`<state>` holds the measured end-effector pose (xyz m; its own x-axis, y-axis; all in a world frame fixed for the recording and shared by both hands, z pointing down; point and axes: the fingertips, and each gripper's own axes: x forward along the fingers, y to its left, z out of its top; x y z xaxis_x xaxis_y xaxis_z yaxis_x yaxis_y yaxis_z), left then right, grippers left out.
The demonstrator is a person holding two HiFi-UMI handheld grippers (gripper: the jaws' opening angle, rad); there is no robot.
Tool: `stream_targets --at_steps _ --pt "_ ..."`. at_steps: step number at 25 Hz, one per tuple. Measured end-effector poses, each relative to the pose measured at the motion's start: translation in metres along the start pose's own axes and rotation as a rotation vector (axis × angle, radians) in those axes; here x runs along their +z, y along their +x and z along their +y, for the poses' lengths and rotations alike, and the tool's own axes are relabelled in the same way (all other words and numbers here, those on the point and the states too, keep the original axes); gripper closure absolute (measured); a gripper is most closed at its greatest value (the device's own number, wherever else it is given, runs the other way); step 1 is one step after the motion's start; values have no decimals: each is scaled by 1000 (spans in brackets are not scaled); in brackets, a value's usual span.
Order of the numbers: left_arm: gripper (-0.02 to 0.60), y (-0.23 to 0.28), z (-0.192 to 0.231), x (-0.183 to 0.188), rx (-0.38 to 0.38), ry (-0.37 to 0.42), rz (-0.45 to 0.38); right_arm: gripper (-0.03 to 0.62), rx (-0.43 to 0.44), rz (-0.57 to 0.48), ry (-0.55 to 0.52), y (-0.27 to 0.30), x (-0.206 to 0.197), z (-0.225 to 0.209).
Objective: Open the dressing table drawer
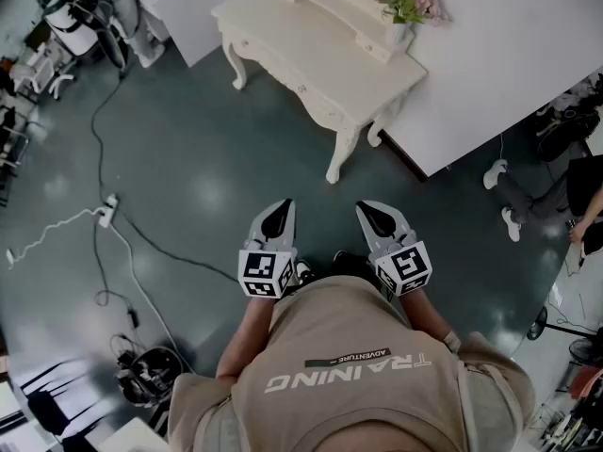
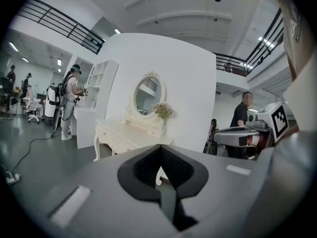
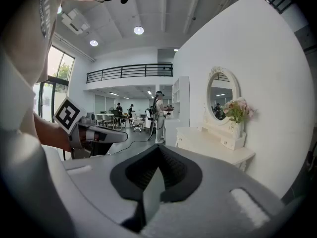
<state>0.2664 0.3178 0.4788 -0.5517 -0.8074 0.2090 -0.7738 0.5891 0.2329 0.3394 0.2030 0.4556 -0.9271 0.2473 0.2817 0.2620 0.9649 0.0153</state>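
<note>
The cream dressing table (image 1: 320,55) stands across the floor ahead of me, with a vase of pink flowers (image 1: 407,0) at its back. Both grippers hang in the air well short of it, touching nothing. My left gripper (image 1: 282,207) is shut and empty. My right gripper (image 1: 370,209) is also shut and empty. In the left gripper view the table (image 2: 131,138) shows its drawer front (image 2: 115,144) with small knobs, below an oval mirror (image 2: 148,94). The drawer looks closed. The right gripper view has the table (image 3: 213,145) at its right.
A cable with a power strip (image 1: 105,212) runs over the dark floor at left. A white partition wall (image 1: 509,64) backs the table. A seated person's legs (image 1: 518,205) are at right. A person with a backpack (image 2: 68,100) stands by white shelves.
</note>
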Motion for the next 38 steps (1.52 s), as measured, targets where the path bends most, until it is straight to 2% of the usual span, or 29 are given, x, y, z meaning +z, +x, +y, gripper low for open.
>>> stream_targets --at_steps 5,10,16,21,24,32,38 --pt "563 -12 2 7 -14 24 -13 592 14 -8 -3 4 3 12" --pt "563 -22 18 4 2 7 -25 592 13 -24 -31 13 10 23" --pt "563 -7 28 1 20 3 -18 592 21 62 -12 17 -14 6" --pt "563 9 43 -18 45 -52 38 592 71 91 16 43 -23 3" --pt "563 26 49 -12 46 -58 45 592 89 102 38 63 -27 -7" --pt "563 105 83 24 -26 27 118 592 100 44 59 152 -6 -61" --pt "563 175 108 75 -44 73 95 592 97 3 85 206 15 -114"
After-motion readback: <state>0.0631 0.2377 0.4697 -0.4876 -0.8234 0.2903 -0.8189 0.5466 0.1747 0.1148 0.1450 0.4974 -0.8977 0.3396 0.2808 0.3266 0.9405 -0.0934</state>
